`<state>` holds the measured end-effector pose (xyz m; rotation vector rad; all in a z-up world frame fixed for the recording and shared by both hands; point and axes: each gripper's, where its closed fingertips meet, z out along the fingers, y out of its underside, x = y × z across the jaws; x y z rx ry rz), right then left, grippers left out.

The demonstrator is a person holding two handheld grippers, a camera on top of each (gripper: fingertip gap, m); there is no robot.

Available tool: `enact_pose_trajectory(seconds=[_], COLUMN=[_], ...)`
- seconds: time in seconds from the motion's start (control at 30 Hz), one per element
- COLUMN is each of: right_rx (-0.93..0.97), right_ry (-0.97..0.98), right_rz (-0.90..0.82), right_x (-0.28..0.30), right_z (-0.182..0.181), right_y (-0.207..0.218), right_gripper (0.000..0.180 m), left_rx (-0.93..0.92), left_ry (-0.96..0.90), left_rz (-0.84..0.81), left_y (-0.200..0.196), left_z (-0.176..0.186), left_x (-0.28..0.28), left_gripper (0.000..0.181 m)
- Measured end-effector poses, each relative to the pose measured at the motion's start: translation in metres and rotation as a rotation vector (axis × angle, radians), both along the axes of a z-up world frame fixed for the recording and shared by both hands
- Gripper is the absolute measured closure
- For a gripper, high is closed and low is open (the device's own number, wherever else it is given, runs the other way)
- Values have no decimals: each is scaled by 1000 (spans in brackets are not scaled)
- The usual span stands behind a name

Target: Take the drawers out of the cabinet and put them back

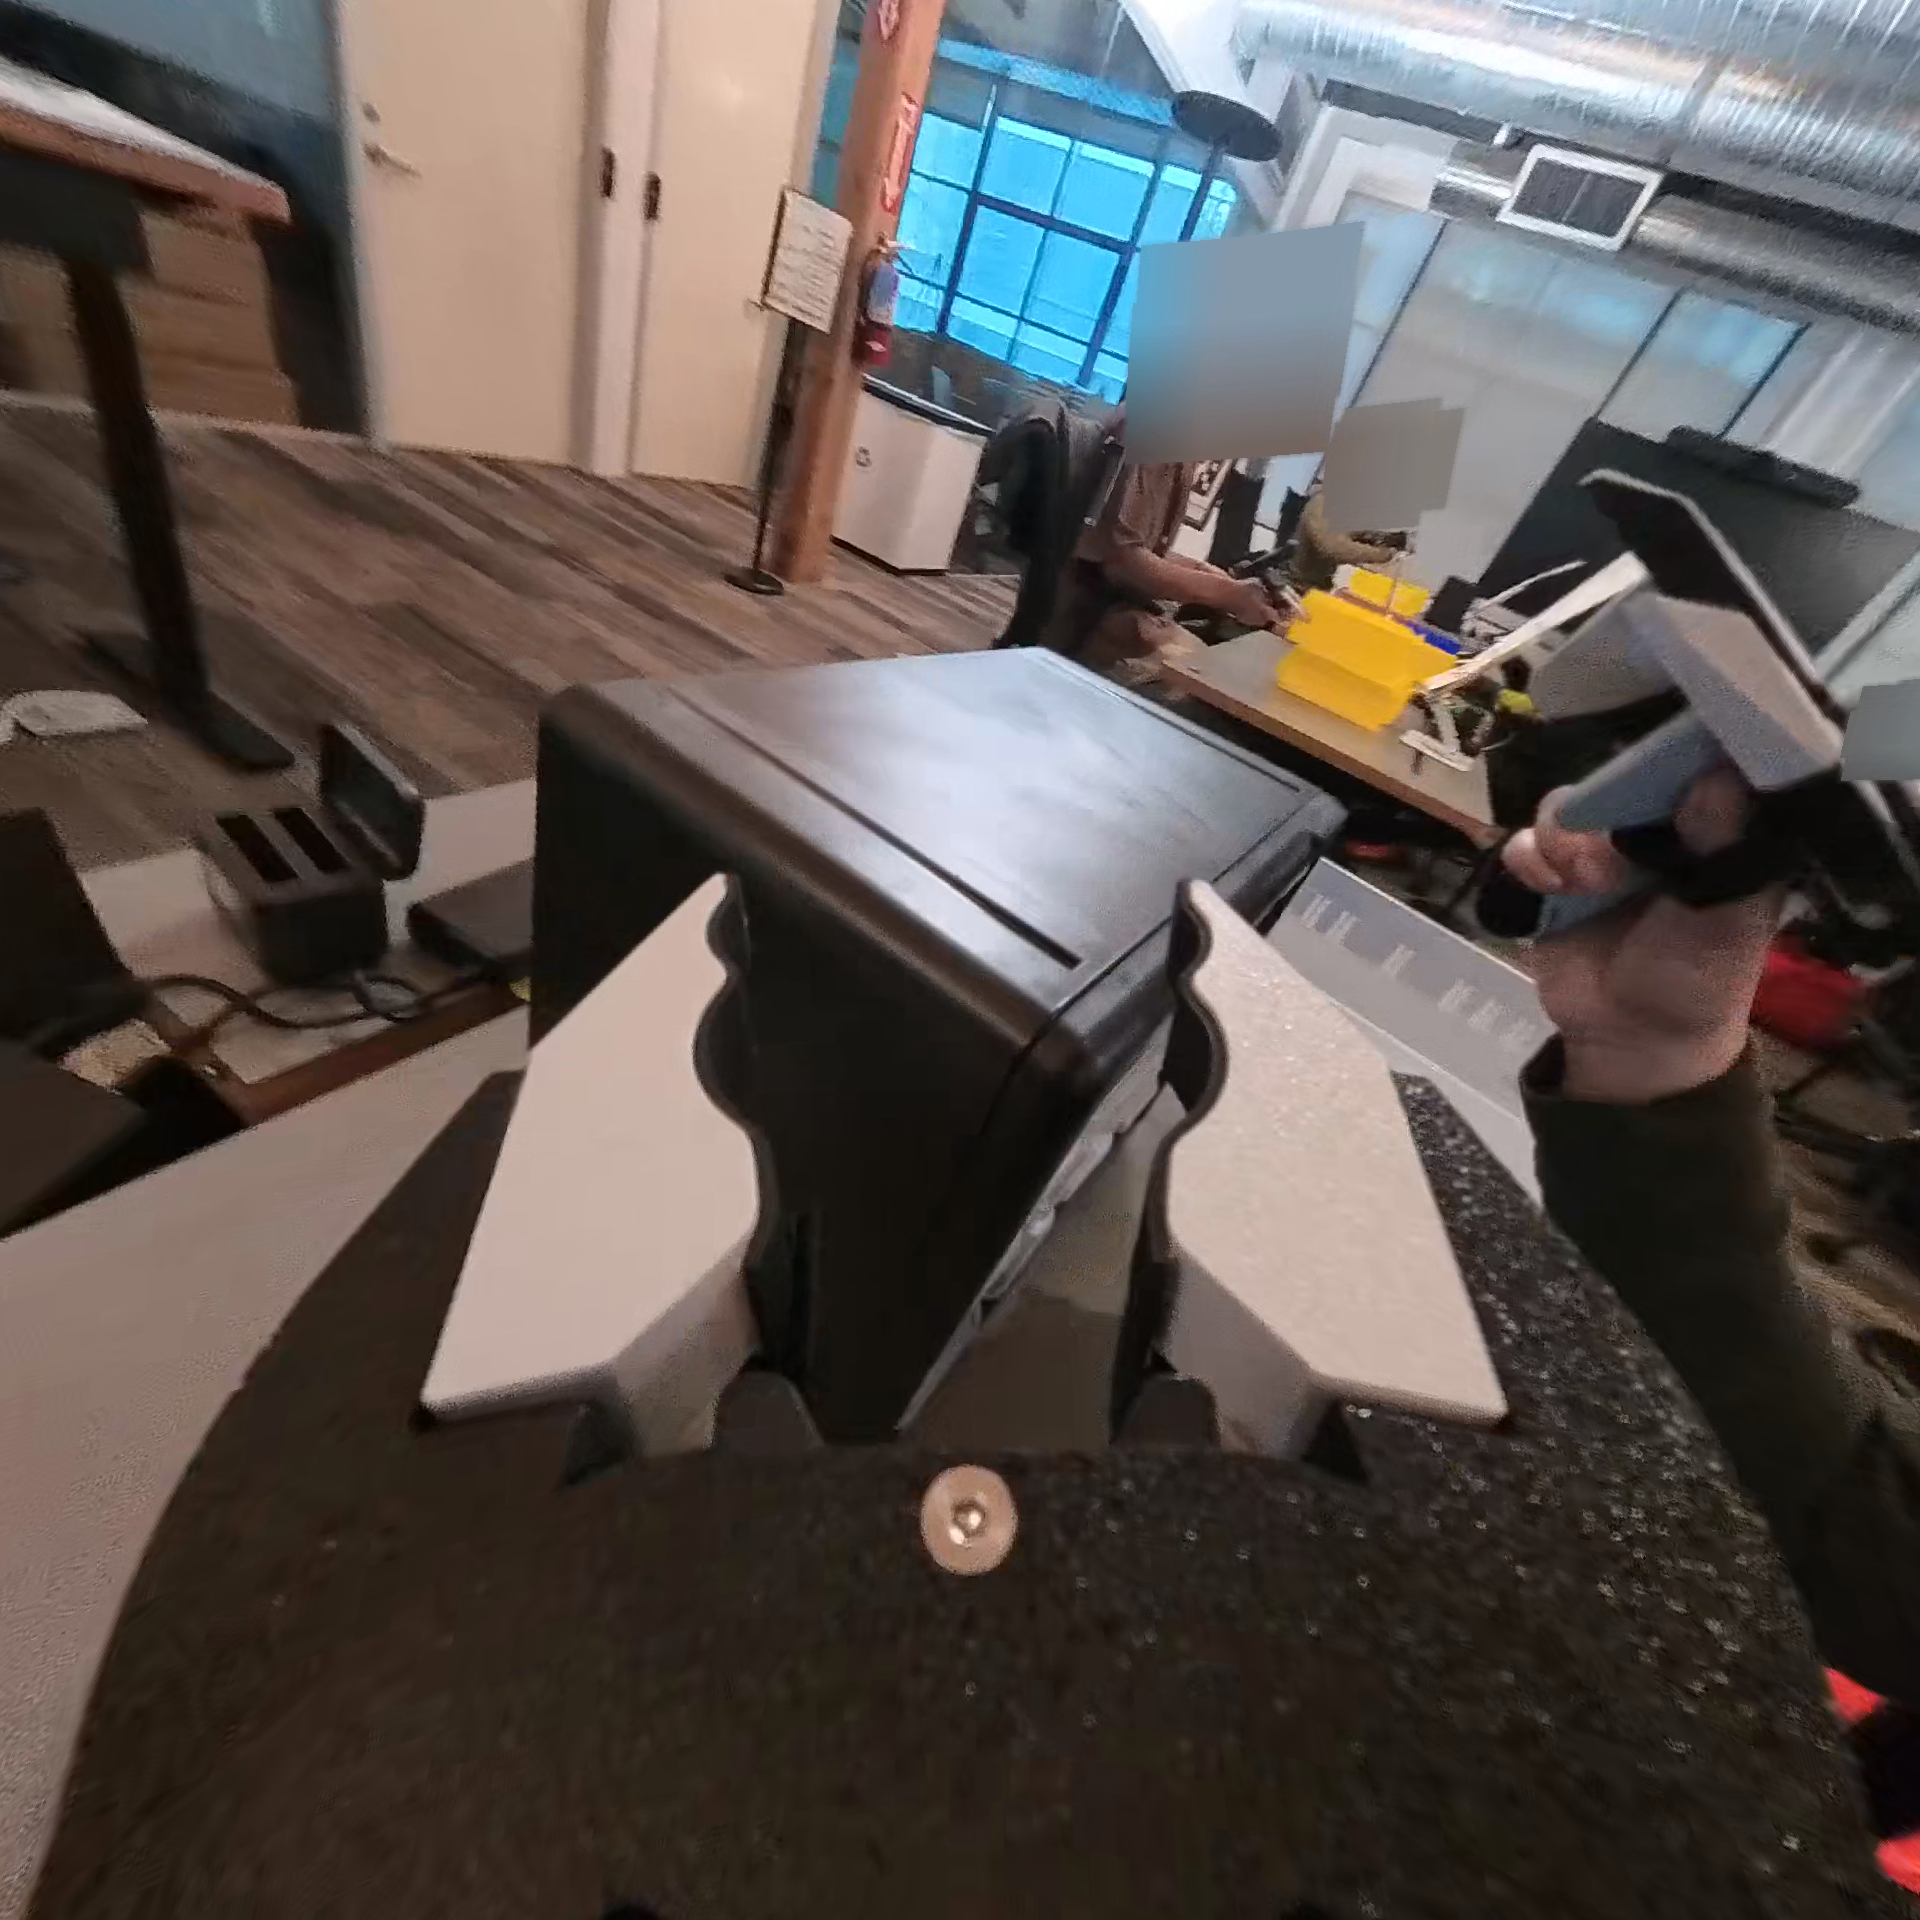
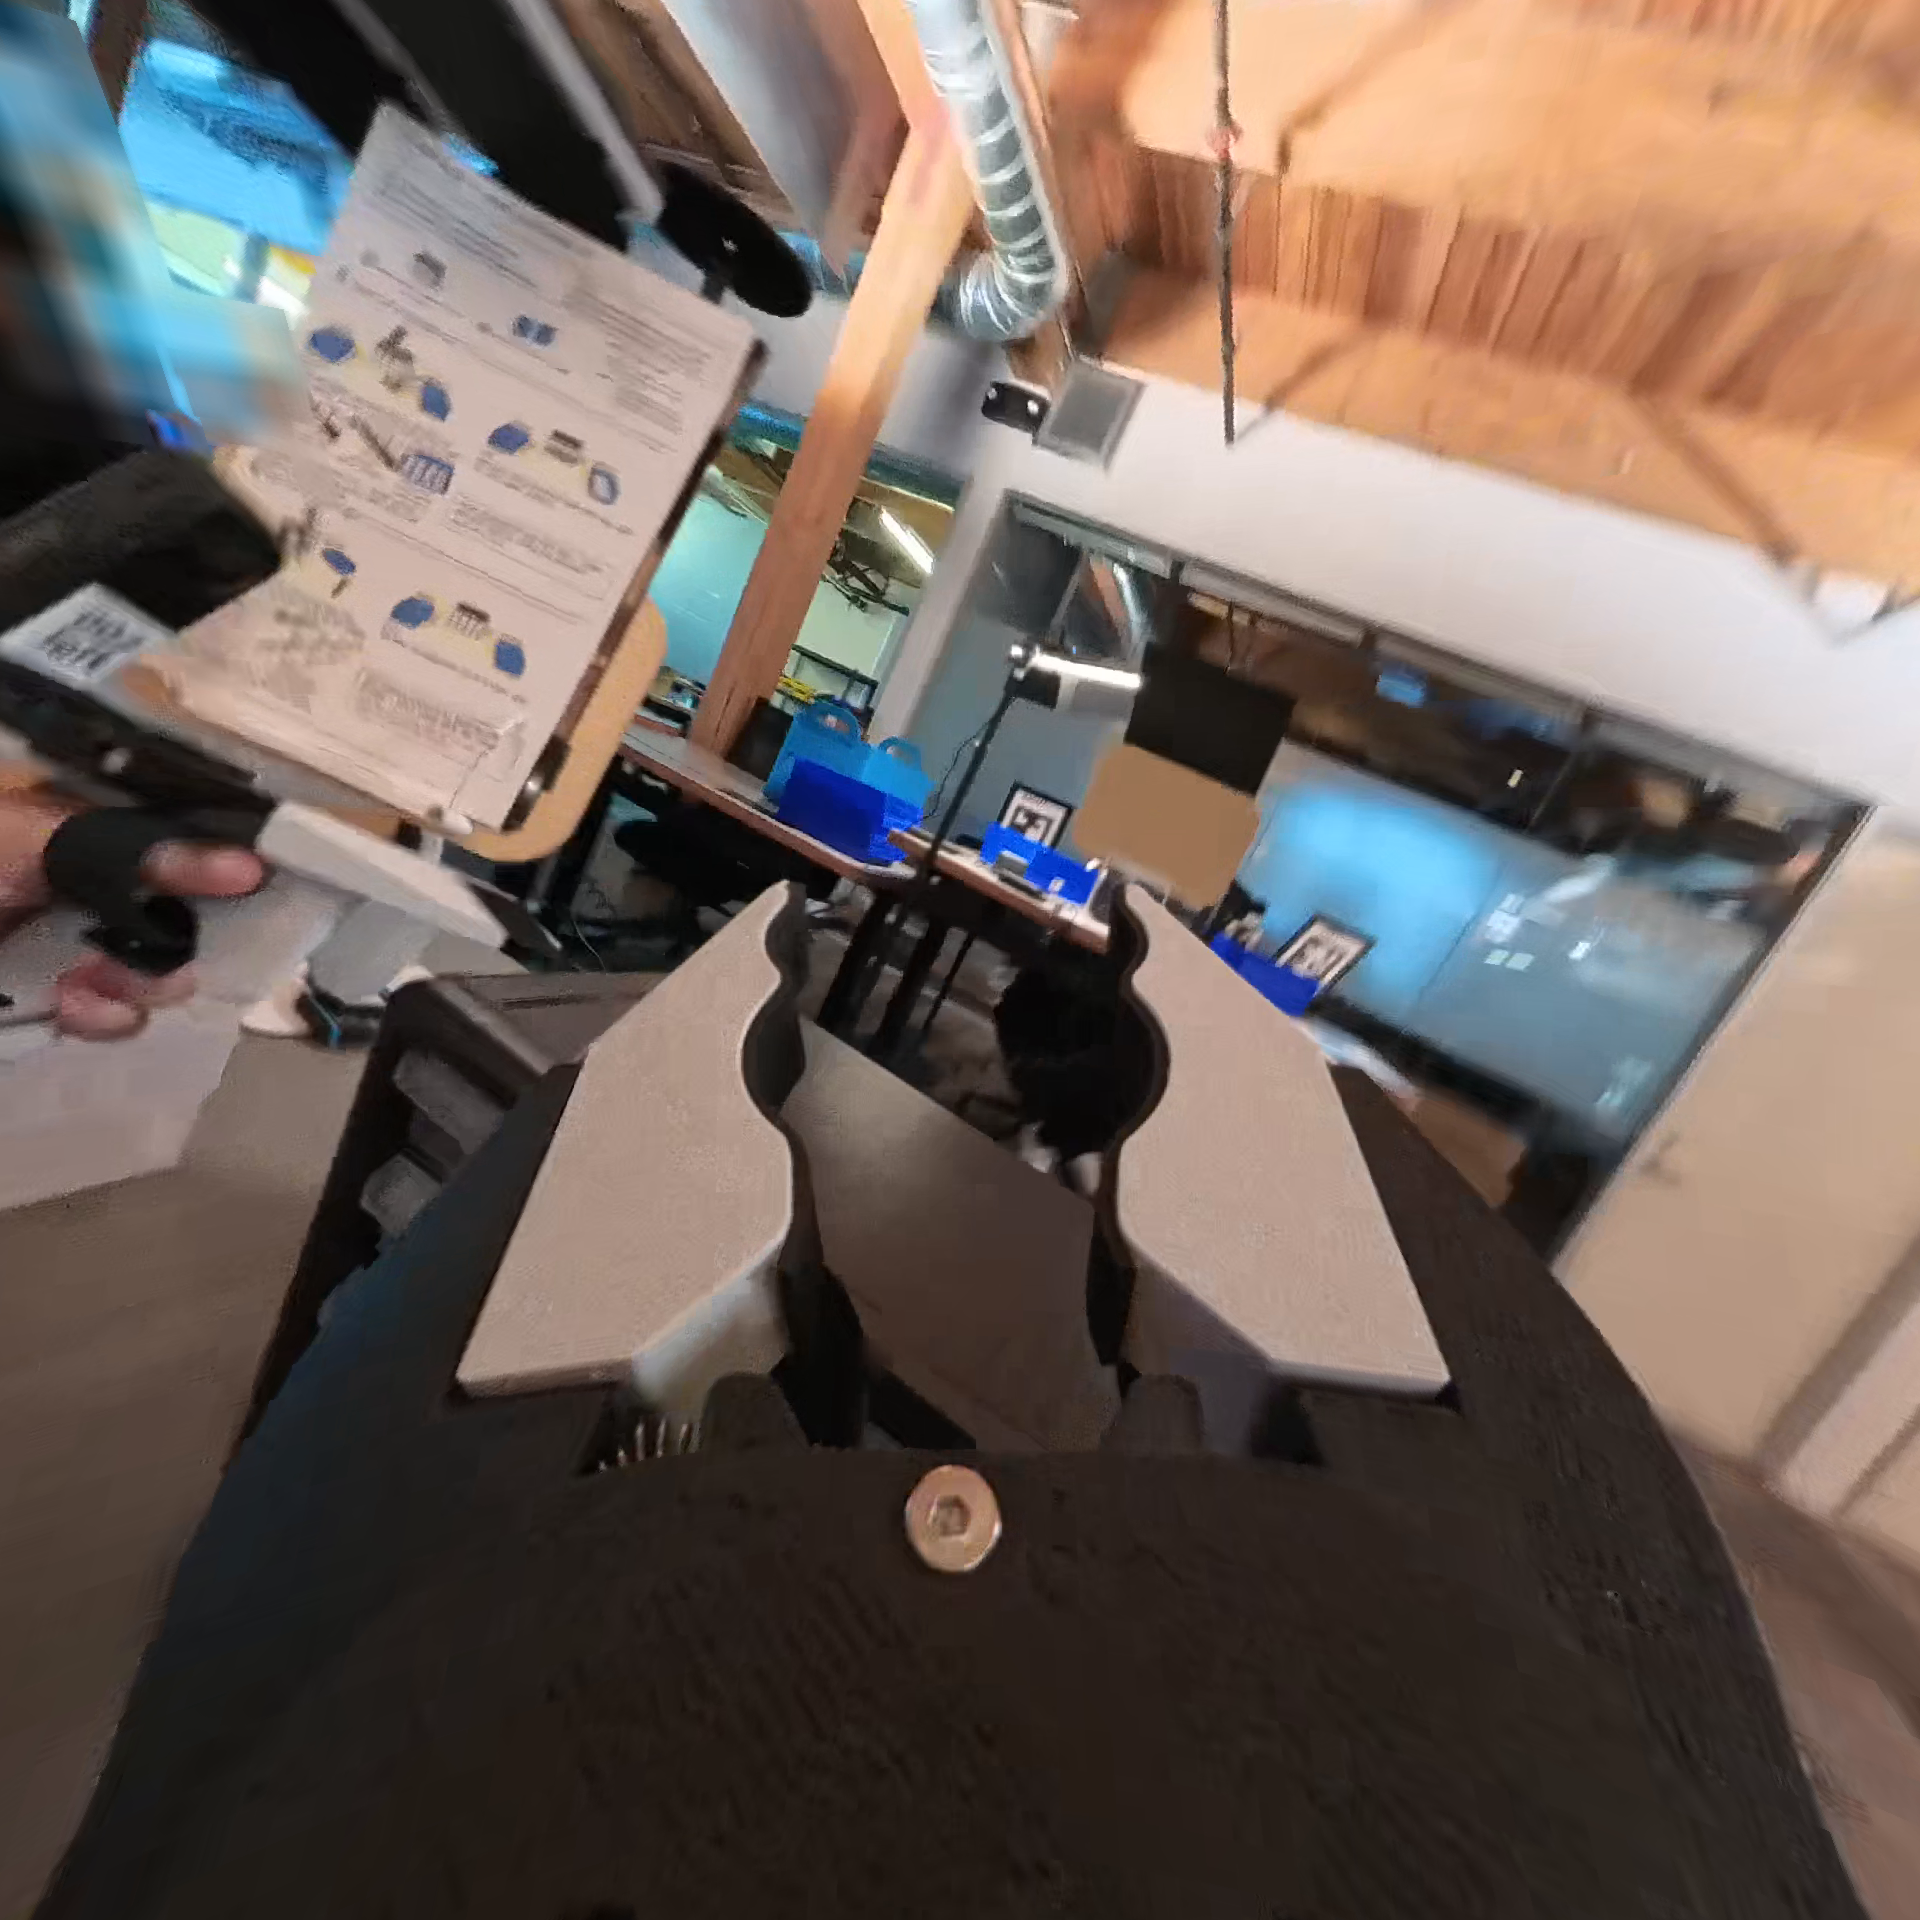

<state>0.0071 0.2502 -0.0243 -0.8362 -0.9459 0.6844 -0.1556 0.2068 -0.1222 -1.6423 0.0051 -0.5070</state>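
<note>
A black cabinet (image 1: 987,810) stands on a white table (image 1: 156,1403). My left gripper (image 1: 956,925) straddles its near top corner, one finger on each side, closed against it. A pale grey drawer (image 1: 1403,987) sticks out on the cabinet's right, next to the hand that holds my right gripper (image 1: 1683,686). In the right wrist view a grey drawer panel (image 2: 935,1226) fills the gap between the fingers of my right gripper (image 2: 951,925), which is tilted upward. The cabinet (image 2: 447,1081) shows at lower left with dark open slots. The left gripper's hand (image 2: 114,883) is at the left edge.
A black charger box (image 1: 301,883) with cables sits on the table to the cabinet's left. A clipboard with a printed sheet (image 2: 488,499) stands behind the cabinet. People sit at a far table with yellow bins (image 1: 1351,665); blue bins (image 2: 842,790) stand on another table.
</note>
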Motion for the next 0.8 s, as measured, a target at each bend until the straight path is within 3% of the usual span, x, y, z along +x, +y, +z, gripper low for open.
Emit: enact_pose_trajectory(seconds=[0.13,0.27,0.37,0.53,0.8], right_rx=[376,618,736,735,820], right_ry=[-61,-278,-427,-510,-526], right_rz=[-110,-122,-149,-203,-257], right_x=[-29,-70,-95,-115,-121], right_z=[-45,-150,-199,-225,-229], right_y=[-55,-98,-105,-85,-69], right_gripper=[133,135,140,146,150], left_rx=[-59,-68,-73,-80,-118], left_ry=[-26,-20,-6,10,18], left_rz=[-28,-57,-45,-25,15], left_y=[3,3,5,6,7], left_z=[-14,-15,-16,-17,-19], left_x=[0,6,7,5,3], left_gripper=[106,112,116,119,126])
